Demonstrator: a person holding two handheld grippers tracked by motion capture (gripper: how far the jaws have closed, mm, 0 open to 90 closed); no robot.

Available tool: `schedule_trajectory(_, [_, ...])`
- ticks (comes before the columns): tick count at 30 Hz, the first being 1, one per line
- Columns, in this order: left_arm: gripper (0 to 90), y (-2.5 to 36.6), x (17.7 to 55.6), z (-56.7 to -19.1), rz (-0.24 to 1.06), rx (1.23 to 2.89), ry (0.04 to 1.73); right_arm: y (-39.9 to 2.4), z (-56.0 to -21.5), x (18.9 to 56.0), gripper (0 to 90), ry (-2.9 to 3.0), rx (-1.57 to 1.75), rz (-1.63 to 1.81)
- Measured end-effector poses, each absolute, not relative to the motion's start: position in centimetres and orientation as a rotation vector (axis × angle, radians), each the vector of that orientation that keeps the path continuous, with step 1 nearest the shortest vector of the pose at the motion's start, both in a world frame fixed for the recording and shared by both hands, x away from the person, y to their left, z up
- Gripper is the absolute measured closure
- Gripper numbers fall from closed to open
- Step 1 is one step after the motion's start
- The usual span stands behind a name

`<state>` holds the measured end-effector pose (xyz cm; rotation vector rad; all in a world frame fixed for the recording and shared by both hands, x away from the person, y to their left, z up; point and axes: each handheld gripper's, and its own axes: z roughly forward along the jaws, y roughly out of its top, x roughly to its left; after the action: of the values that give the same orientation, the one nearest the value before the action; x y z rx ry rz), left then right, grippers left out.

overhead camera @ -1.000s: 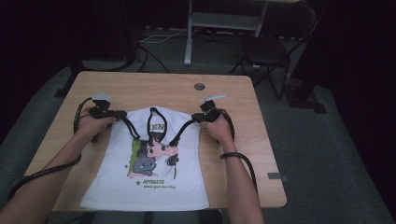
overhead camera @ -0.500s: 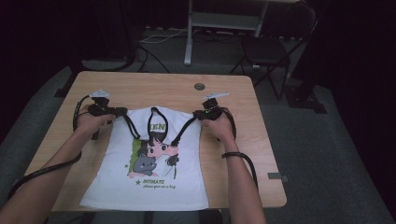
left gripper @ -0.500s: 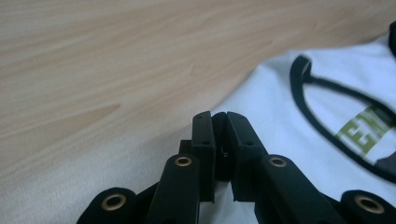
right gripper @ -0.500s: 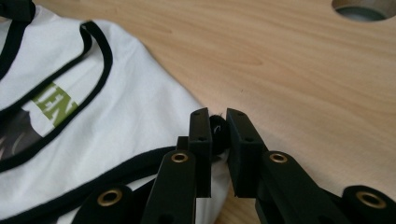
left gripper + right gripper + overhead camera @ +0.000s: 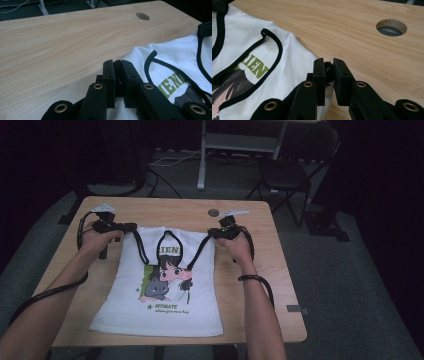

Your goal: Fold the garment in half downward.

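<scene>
A white sleeveless shirt (image 5: 165, 295) with black trim and a cartoon print lies on the wooden table (image 5: 165, 212), hem toward me. My left gripper (image 5: 131, 227) is shut on its left shoulder strap, and the right gripper (image 5: 212, 234) is shut on the right strap. Both shoulders are raised a little off the table, with the neckline stretched between them. In the left gripper view the jaws (image 5: 117, 65) pinch the edge of the white fabric (image 5: 175, 57). In the right gripper view the jaws (image 5: 328, 68) hold black trim, with the shirt (image 5: 244, 42) spreading to the left.
A round cable hole (image 5: 214, 212) sits in the table near its far edge, behind the right gripper. Beyond the table stand a dark chair (image 5: 285, 170) and a metal stand (image 5: 202, 155). Bare wood lies on both sides of the shirt.
Both hands have risen slightly with the straps still gripped, lifting the shirt's shoulders off the table. The hem has stayed where it was.
</scene>
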<state>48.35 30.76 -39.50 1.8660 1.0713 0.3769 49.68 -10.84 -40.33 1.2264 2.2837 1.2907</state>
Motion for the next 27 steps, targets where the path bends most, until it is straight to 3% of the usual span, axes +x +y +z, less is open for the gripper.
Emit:
schedule_trajectory(7, [82.4, 31.0, 49.1, -39.1, 0.378, 1.843, 1.087, -11.0, -40.2, 50.3, 81.0, 2.266, 1.236, 1.288])
schedule_trajectory(16, [82.4, 31.3, 49.3, -34.2, 0.465, 1.760, 1.012, -11.9, -34.8, 50.6, 80.9, 2.093, 1.176, 1.450])
schedule_trajectory(27, [82.4, 31.2, 48.8, -33.9, 0.470, 1.760, 1.001, -11.6, -34.3, 50.0, 80.9, 2.107, 1.157, 1.462])
